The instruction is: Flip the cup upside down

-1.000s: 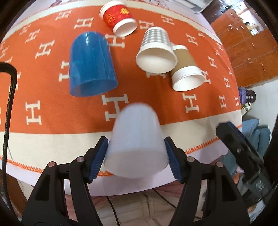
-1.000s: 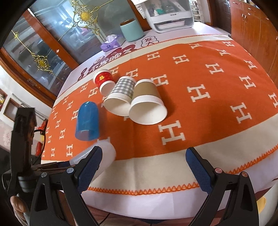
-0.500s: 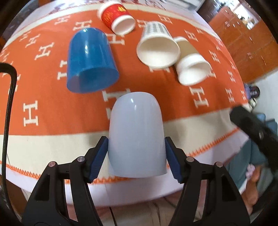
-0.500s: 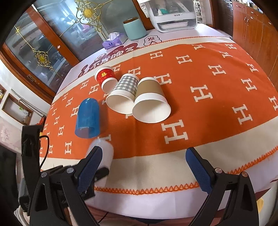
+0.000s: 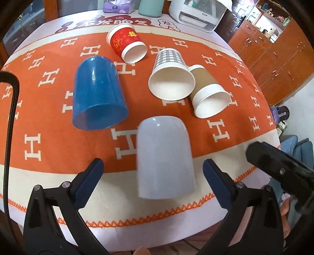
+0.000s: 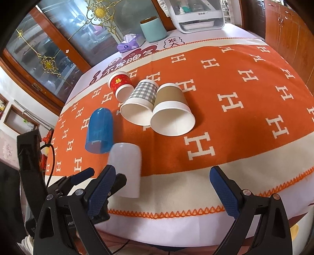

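Glossy white dome-topped cup point(image 5: 164, 157) upside down between wide-open left hand-held gripper point(image 5: 152, 176), right hand-held gripper point(image 6: 163, 188) likewise empty

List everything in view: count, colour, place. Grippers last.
white cup: 1, pale white, upside down at the near edge of the cloth, between the left gripper's fingers, untouched
blue cup: 1, blue, upside down, behind and left of the white cup
red cup: 1, red with gold print, farthest back, mouth facing the camera
checked cup: 1, grey-white check, mid table, mouth facing the camera
brown cup: 1, brown with white rim, against the checked cup's right
tablecloth: 1, orange with white H marks
tissue box: 1, purple, far edge
canister: 1, teal, far edge
appliance: 1, white, far edge
left gripper: open
right gripper: open, empty
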Available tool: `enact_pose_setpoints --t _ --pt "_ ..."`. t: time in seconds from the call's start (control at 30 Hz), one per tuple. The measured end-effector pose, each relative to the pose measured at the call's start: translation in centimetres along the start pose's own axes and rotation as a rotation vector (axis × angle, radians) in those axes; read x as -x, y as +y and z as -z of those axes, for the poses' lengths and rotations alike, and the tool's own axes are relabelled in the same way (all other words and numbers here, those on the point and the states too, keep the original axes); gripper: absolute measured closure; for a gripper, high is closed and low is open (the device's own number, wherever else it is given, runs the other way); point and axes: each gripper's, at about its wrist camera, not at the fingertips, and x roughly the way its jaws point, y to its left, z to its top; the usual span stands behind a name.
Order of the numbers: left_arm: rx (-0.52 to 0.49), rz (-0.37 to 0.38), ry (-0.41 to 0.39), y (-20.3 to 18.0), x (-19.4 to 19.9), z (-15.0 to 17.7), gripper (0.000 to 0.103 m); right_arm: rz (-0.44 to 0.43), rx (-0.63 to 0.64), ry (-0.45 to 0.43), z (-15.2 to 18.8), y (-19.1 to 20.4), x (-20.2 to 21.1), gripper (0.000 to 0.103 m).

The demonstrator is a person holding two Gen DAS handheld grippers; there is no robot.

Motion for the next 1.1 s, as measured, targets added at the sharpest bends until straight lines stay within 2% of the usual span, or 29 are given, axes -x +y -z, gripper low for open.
enact_pose_setpoints --t 0.2,0.23,0.33,0.5,0.83,0.97,1.1 --pt "-0.049 -0.001 -0.002 0.2 2.2 0.0 0.003 -0.049 0.018 0.043 -1.2 0.8 -0.6 0.005" --pt "-0.051 0.006 0.000 0.5 2.9 0.0 0.006 -0.063 0.018 0.055 -1.5 0.9 -0.8 0.005" --pt "-0.029 0.003 0.013 1.7 4.2 0.0 0.034 -0.111 0.017 0.115 -2.2 1.4 -1.9 0.005" --pt "0.009 0.028 0.046 4.6 5.5 -0.1 0.035 -0.139 0.037 0.201 -3.1 3.1 -4.2 0.005" --pt "0.046 -0.050 -0.039 8.6 7.4 -0.8 0.035 -0.143 0.008 0.339 -4.1 4.5 -9.0 0.005" --pt "0.066 -0.031 -0.028 9.7 6.8 -1.4 0.035 -0.139 -0.011 0.398 -4.1 4.7 -11.4 0.010" --pt "0.078 -0.012 -0.014 10.3 5.7 -1.8 0.035 -0.154 -0.023 0.457 -4.0 5.0 -13.7 0.020"
